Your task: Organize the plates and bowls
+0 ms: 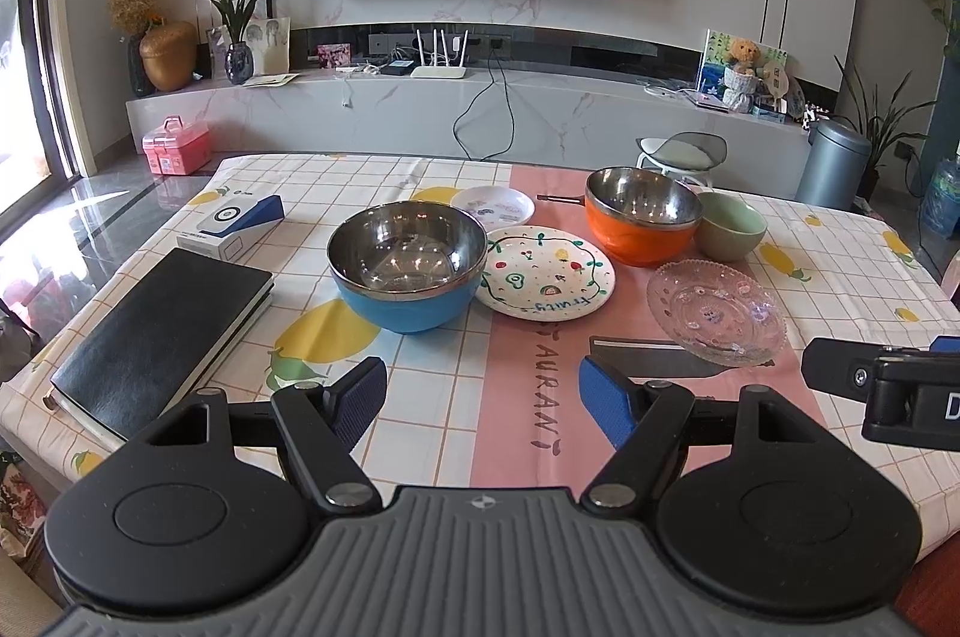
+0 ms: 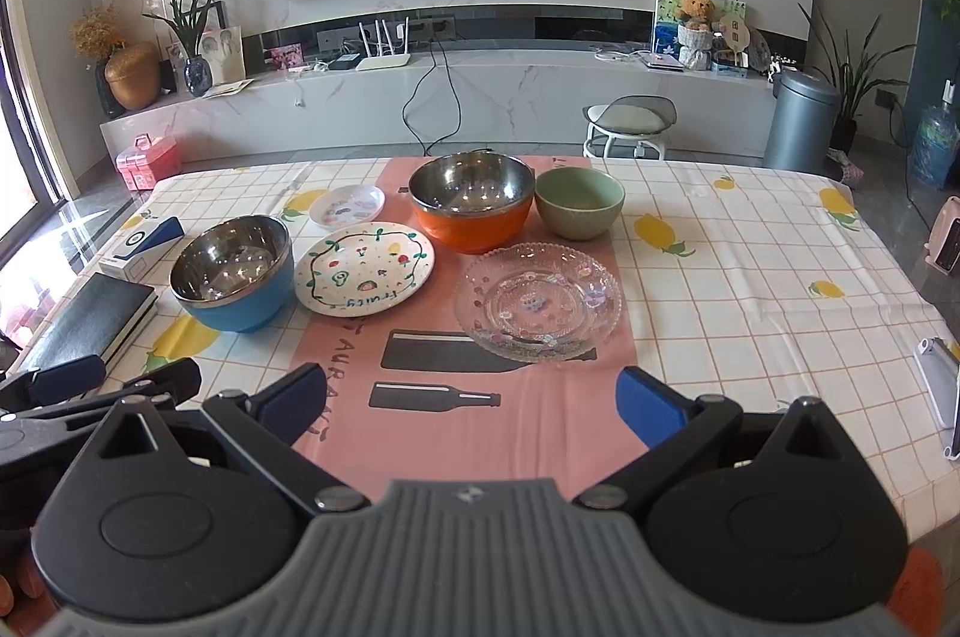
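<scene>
a: bowls first, biggest down. blue bowl [image 1: 407, 271] with a steel lining sits on the worktop [image 1: 852, 271] at about ten o'clock from the painted fruit plate [image 1: 549, 272], its wall just touching that plate's rim as far as i can tell.

b: and the orange bowl [image 1: 639, 217]?

a: also steel inside, at one o'clock from the painted plate, near it. a green bowl [image 1: 729, 224] stands right against the orange one at its three o'clock side.

b: plates?

a: the painted fruit plate lies flat in the middle of the group. a clear glass plate [image 1: 717, 312] lies at four o'clock from it, apart, on the pink strip of the cloth. a small white dish [image 1: 493, 206] lies at eleven o'clock from the painted plate, close to it.

b: the two tools?

a: left gripper [image 1: 483, 400] hovers at the six o'clock edge of the worktop, fingers [image 1: 360, 400] spread wide, nothing between them. right gripper [image 2: 471, 406] likewise, fingers [image 2: 651, 406] released and empty, with the glass plate just ahead at twelve o'clock.

b: anything else?

a: black notebook [image 1: 159, 331] at nine o'clock from the blue bowl, and a white and blue box [image 1: 231, 226] beyond it.
</scene>
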